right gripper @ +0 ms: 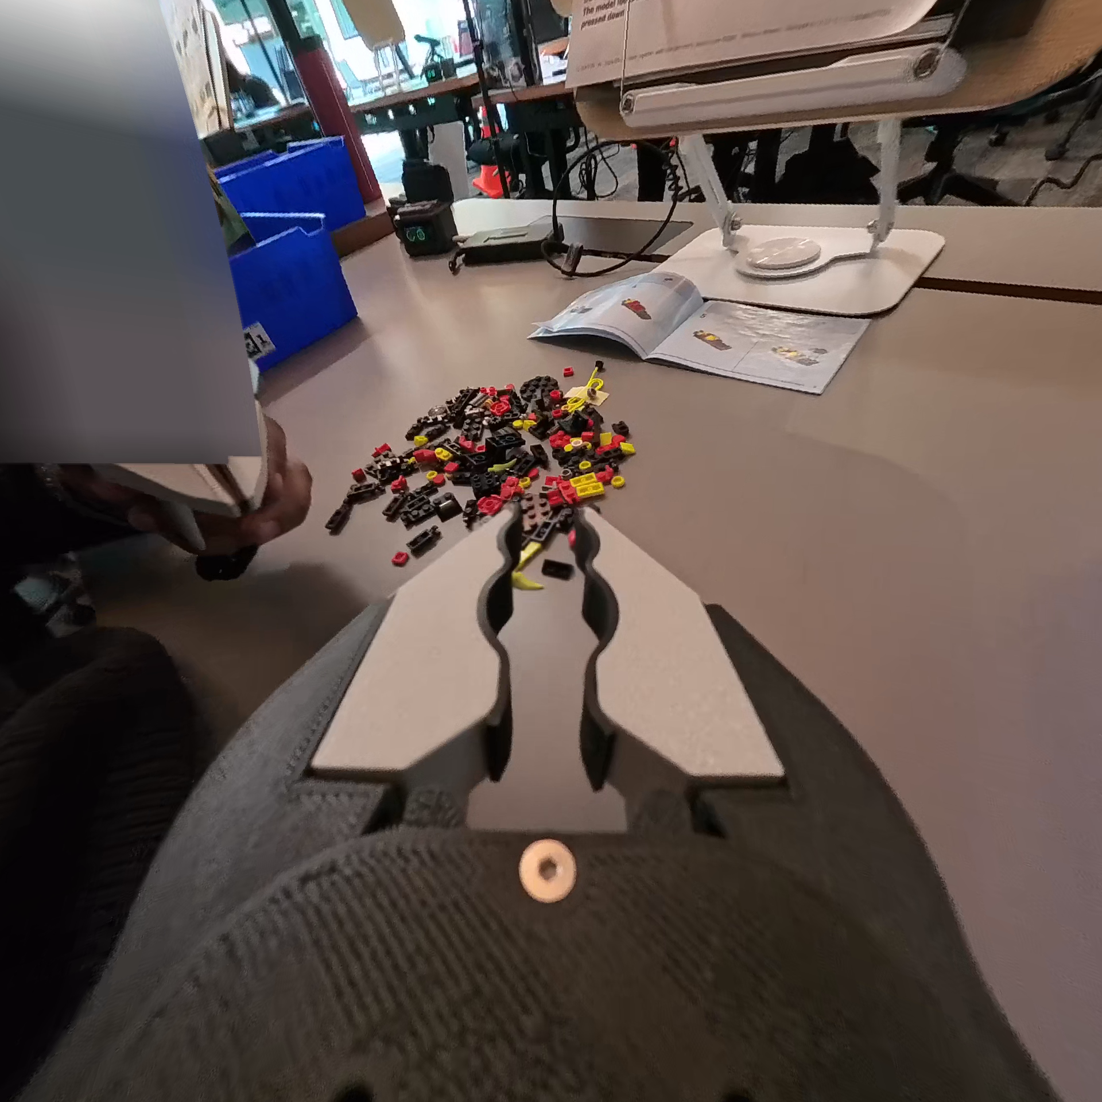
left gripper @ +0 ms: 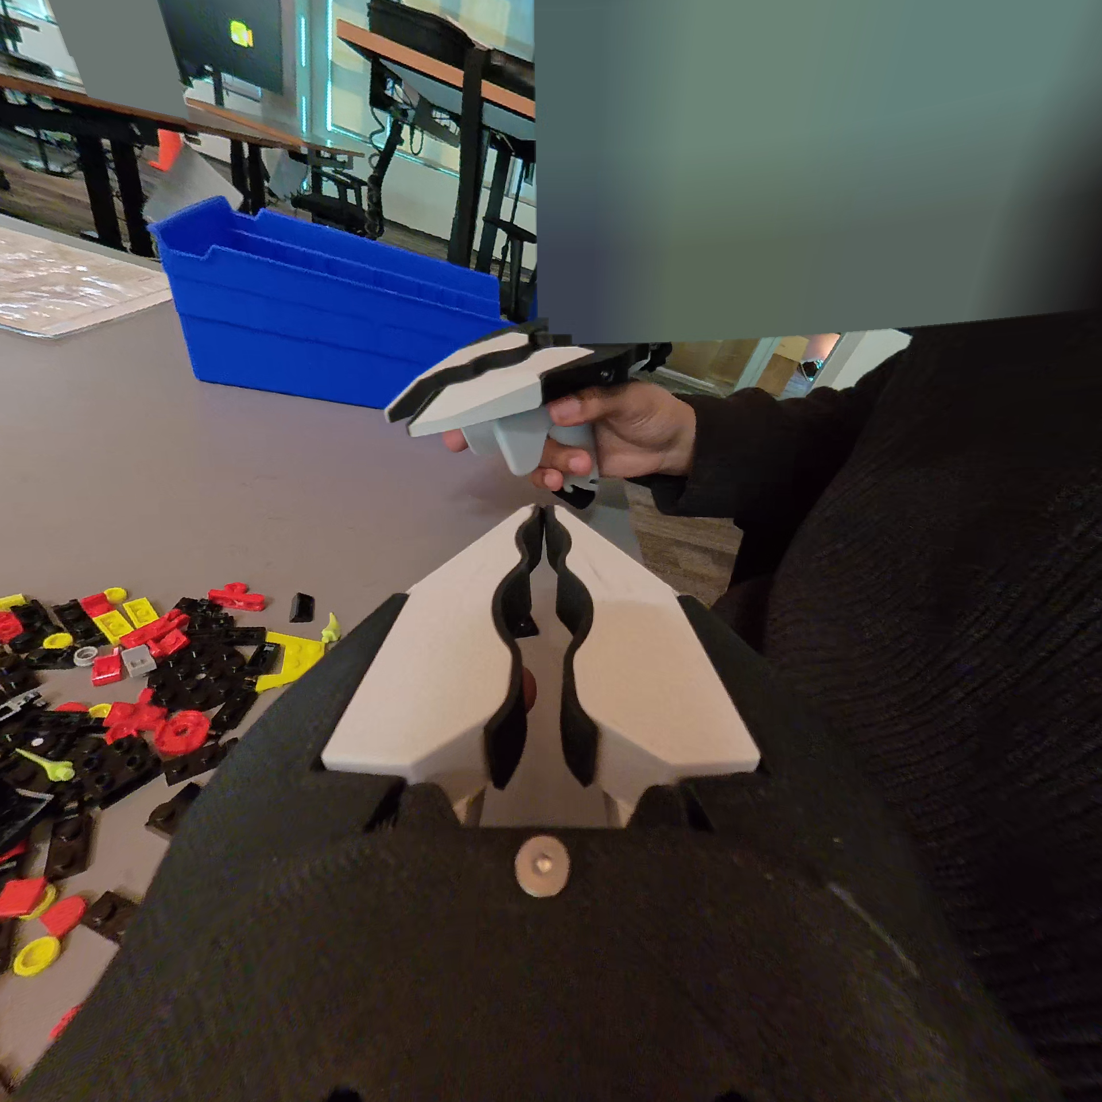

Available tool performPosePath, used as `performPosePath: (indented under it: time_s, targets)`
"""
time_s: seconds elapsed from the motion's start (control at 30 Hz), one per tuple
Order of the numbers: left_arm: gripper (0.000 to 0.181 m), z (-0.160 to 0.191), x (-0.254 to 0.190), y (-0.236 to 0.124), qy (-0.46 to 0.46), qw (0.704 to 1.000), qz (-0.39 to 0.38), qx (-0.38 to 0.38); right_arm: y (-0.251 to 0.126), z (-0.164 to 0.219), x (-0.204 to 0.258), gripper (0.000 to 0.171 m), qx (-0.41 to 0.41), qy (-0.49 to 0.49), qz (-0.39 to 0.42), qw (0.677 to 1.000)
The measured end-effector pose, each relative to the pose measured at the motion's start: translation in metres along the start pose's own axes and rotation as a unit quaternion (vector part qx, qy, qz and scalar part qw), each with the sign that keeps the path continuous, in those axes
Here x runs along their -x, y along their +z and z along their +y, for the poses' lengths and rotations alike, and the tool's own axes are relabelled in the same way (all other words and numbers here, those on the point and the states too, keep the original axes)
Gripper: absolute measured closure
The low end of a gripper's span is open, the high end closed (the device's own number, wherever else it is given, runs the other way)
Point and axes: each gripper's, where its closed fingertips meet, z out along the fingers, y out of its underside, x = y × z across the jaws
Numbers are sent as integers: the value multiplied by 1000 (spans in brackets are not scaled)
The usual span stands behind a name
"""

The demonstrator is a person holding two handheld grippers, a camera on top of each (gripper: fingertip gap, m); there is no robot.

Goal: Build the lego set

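A heap of loose black, red and yellow lego pieces (right gripper: 507, 453) lies on the grey table (right gripper: 835, 536); it also shows in the left wrist view (left gripper: 107, 686), low at the left. My right gripper (right gripper: 548, 525) is open and empty, hovering just short of the heap's near edge. A single black piece (right gripper: 557, 569) and a yellow-green claw piece (right gripper: 528, 581) show through its gap. My left gripper (left gripper: 544, 516) has its tips together, with nothing visible between them. It points away from the heap, towards the right gripper (left gripper: 399, 414).
An open instruction booklet (right gripper: 703, 328) lies beyond the heap. A white stand (right gripper: 835, 262) is behind it. Blue bins (left gripper: 322, 310) stand at the table's far side, also in the right wrist view (right gripper: 292, 286). A person's dark sleeve (left gripper: 894, 596) is close on the right. The grippers' ends are close to 11 cm from one another. The single black piece (right gripper: 557, 569) is about 10 cm from my right fingertips. Seen from the left wrist view (left gripper: 302, 604) as well.
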Motion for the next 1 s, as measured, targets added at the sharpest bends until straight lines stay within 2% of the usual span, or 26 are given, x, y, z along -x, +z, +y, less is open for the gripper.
performPosePath:
  time_s: [0.13,0.3,0.4,0.5,0.63,1.0]
  targets:
    - [181,2,1,2,-16,1000,3,1,30,-5,-11,155,6,-21,0,1000]
    - [181,4,2,3,-3,1000,-4,9,91,2,-31,144,56,-46,1,997]
    - [181,5,0,3,12,1000,-6,13,121,-3,-43,143,64,-47,9,997]
    - [181,5,-4,1,22,1000,-2,15,142,7,-48,144,115,-56,-6,992]
    - [181,3,-10,-1,28,1000,6,12,156,22,-43,153,168,-89,-29,981]
    - [181,1,-14,-2,27,999,14,12,163,40,-37,154,220,-116,-42,968]
